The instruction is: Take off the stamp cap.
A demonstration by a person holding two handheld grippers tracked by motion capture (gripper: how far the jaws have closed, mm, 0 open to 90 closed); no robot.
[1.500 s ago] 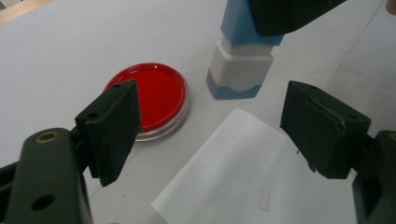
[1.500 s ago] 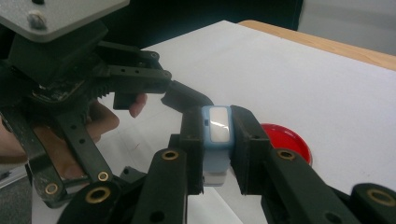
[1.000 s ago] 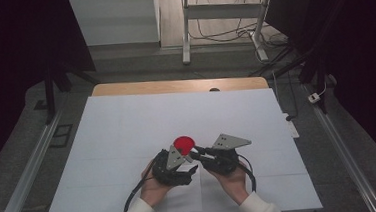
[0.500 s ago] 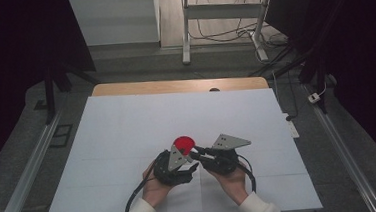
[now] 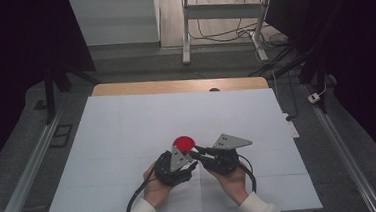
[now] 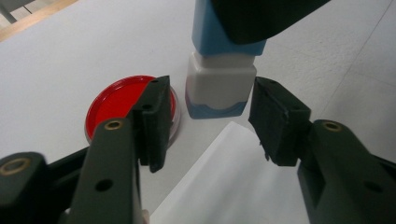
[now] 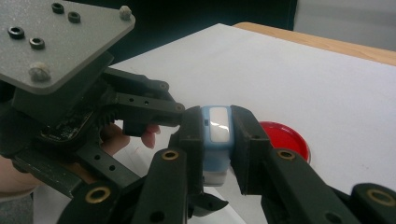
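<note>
1. Currently the right tool (image 7: 217, 140) is clamped on the blue stamp (image 7: 217, 125), holding it upright beside the red ink pad (image 6: 122, 100).
2. Its white cap (image 6: 219, 84) sits between the left tool (image 6: 208, 119) jaws, which have just been closing and are not yet touching it.
3. Risk: off-centre closing could tilt the stamp or skid it onto the paper sheet (image 6: 224, 182) on the surface (image 5: 127, 125).

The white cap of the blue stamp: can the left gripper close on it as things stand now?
Probably yes. The white cap stands between the left gripper's jaws, which have just been closing with nothing in between; the right gripper grips only the blue body above.
</note>
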